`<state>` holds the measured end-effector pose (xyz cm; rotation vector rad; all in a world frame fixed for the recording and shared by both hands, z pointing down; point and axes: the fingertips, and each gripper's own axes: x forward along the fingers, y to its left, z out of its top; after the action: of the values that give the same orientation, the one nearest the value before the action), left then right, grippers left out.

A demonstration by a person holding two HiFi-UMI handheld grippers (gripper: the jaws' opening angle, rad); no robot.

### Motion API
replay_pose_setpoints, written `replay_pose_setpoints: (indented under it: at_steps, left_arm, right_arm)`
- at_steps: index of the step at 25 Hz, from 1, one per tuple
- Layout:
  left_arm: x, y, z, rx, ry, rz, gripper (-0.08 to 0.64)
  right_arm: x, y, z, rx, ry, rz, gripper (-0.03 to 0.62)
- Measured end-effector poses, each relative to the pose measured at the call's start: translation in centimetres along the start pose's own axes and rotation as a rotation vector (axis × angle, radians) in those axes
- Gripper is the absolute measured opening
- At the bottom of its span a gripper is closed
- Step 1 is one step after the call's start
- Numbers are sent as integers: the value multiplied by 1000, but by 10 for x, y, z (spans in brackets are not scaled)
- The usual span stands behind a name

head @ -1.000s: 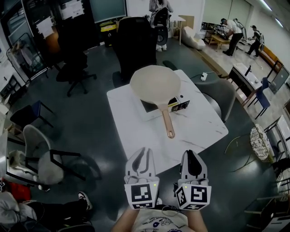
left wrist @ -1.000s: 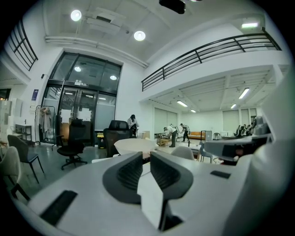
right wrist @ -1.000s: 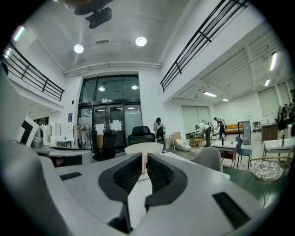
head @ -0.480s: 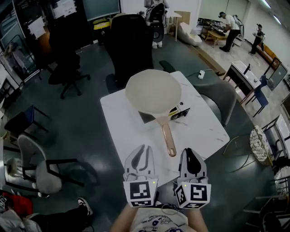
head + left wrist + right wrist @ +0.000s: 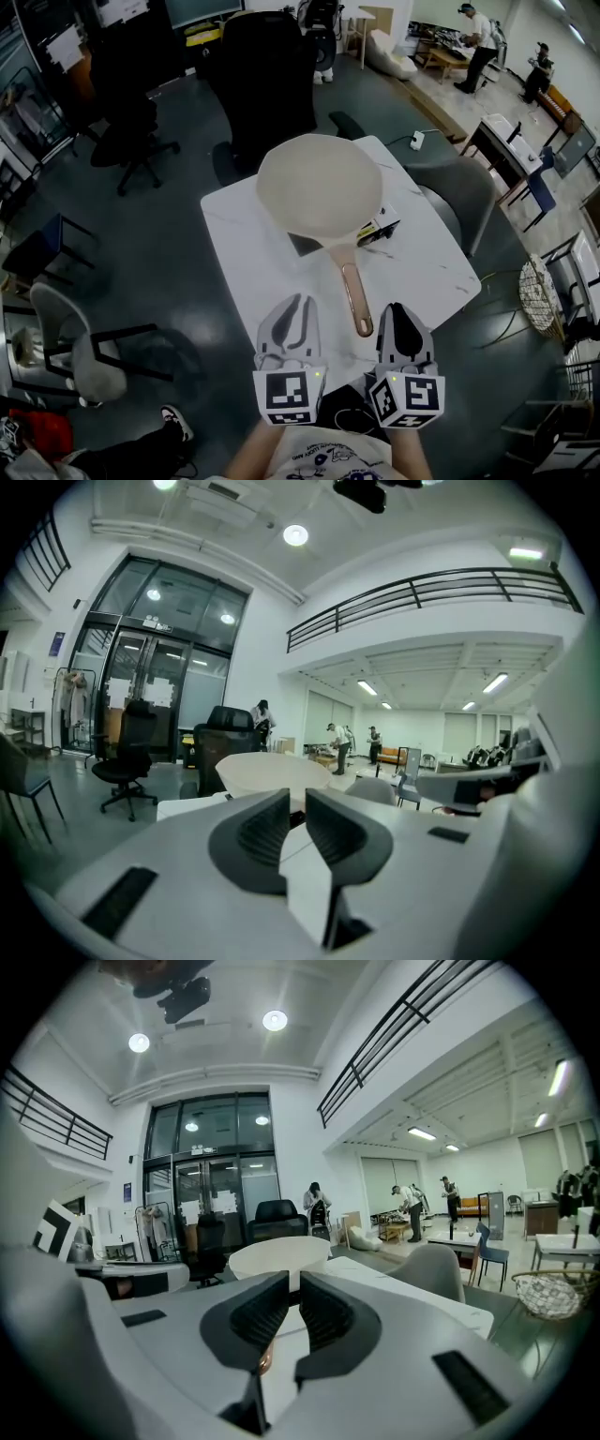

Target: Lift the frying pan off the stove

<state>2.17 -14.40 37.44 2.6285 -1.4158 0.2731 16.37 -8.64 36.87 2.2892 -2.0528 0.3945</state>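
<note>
A cream frying pan (image 5: 319, 195) sits on a black stove (image 5: 373, 231) on the white marble table (image 5: 262, 281). Its copper handle (image 5: 355, 298) points toward me. My left gripper (image 5: 293, 304) is shut and empty over the table's near edge, left of the handle's end. My right gripper (image 5: 397, 310) is shut and empty, just right of the handle's end. Neither touches the pan. The left gripper (image 5: 298, 803) view shows the pan (image 5: 267, 769) ahead beyond the shut jaws. In the right gripper (image 5: 293, 1288) view the pan (image 5: 281, 1257) is ahead and the handle (image 5: 265, 1361) shows below the jaws.
A black office chair (image 5: 264, 75) stands at the table's far side and a grey chair (image 5: 461, 192) at its right. Chairs (image 5: 84, 349) stand on the floor at left, a wire basket (image 5: 538, 295) at right. A white plug (image 5: 417, 141) lies by the far corner. People (image 5: 476, 42) stand far back.
Both grippers have come forward to the table's near edge, still shut. The pan and its handle now lie closer, with the handle's end between the two grippers.
</note>
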Motion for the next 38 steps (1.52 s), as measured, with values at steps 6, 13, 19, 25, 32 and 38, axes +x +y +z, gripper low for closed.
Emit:
replay_pose_setpoints:
  at_steps: [6,13,19,25,32,38]
  left_arm:
    - [12,3,-11,-41,32,-7,58]
    - [28,8,-16,-93,66,6,58]
    - [46,14,-20,-156,88,13,58]
    - [59,13,-28,-210,125,18,58]
    - [71,12,-37,-285,162,4,58]
    - [78,13,-39,-289,170,16,58]
  right_arm:
    - [10,-2,-8,80,50,58,44]
    - [24,1,-12,198,130,200,44]
    - [27,3,-20,324,204,339,44]
    - [35,9,-20,469,261,469,76]
    - [42,23,-34,538,363,565,143]
    - [44,28,-51,716,441,609,158]
